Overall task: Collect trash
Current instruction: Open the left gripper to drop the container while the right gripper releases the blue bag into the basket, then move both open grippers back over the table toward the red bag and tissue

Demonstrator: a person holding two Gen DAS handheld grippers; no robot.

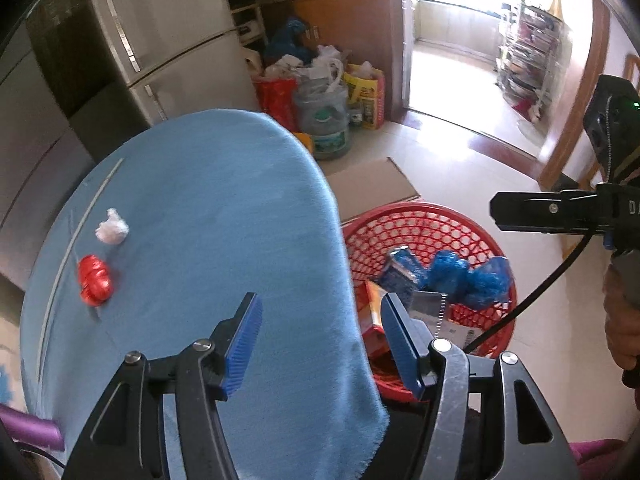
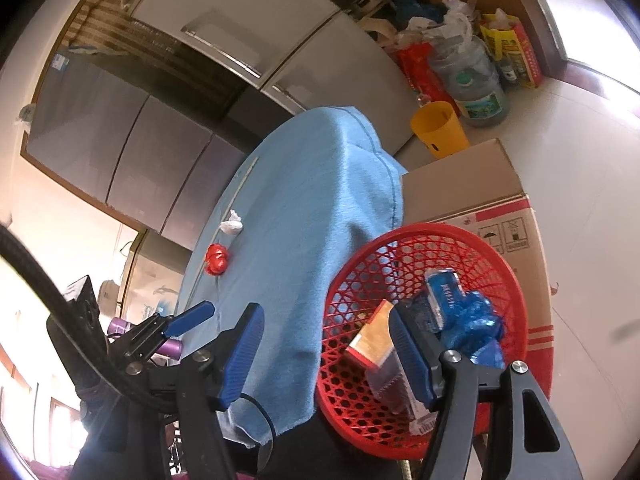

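Note:
A crumpled red wrapper point(image 1: 95, 280) and a crumpled white paper ball point(image 1: 113, 227) lie on the blue cloth point(image 1: 208, 216) covering the table, at its left side. Both show in the right wrist view, the wrapper point(image 2: 216, 259) below the paper ball point(image 2: 231, 225). A red mesh basket point(image 1: 432, 236) beside the table holds a blue crumpled bag point(image 1: 468, 280), a blue packet and an orange box. My left gripper point(image 1: 320, 336) is open and empty over the cloth's right edge. My right gripper point(image 2: 326, 348) is open and empty, above the basket point(image 2: 472, 248) and cloth edge.
A cardboard box point(image 2: 464, 184) stands behind the basket. A yellow bin point(image 2: 440, 128), a water jug point(image 2: 478, 88) and bags point(image 1: 280, 96) crowd the floor by the fridge point(image 1: 168, 40). An open doorway point(image 1: 480, 60) is at the back right.

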